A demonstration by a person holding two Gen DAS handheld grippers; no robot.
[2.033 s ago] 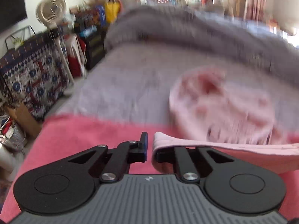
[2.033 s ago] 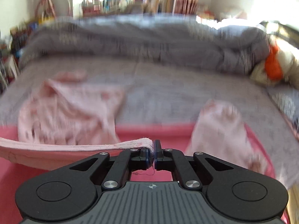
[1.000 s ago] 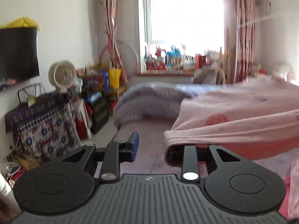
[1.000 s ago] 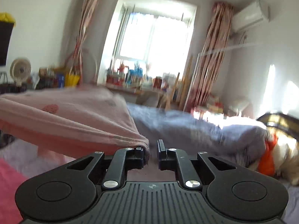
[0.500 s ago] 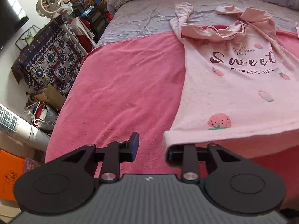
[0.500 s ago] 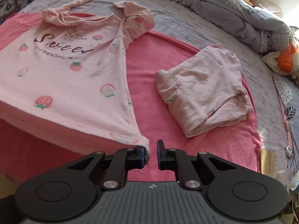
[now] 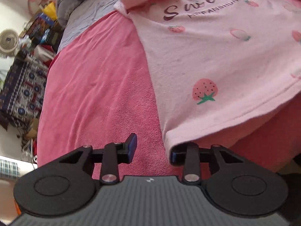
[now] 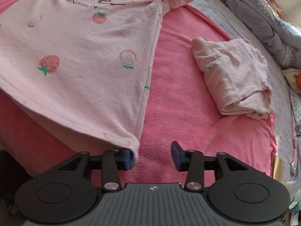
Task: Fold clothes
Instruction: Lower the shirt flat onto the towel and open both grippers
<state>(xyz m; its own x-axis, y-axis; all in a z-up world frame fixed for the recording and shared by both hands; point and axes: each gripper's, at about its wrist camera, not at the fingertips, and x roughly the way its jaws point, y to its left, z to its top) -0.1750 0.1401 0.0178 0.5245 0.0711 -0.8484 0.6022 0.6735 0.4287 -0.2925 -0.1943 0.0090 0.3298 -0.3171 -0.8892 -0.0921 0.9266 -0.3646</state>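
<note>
A pale pink shirt with strawberries and "Sweet" lettering lies front-up and spread on the pink blanket. My left gripper hangs at its near left hem corner. Its jaws are opening, only blanket shows in the gap, and the hem corner drapes over the right finger. In the right wrist view the shirt fills the left half. My right gripper is at the near right hem corner, jaws opening. The corner rests against the left pad, with nothing pressed between the pads.
A folded pink garment lies on the blanket to the right of the shirt. A grey quilt is bunched along the far side. Left of the bed stand a patterned covered cabinet and a fan.
The shirt, held up in the air a second ago, now lies flat on the blanket. Both grippers came down close to the bed. The right jaws went from shut on the hem to apart.
</note>
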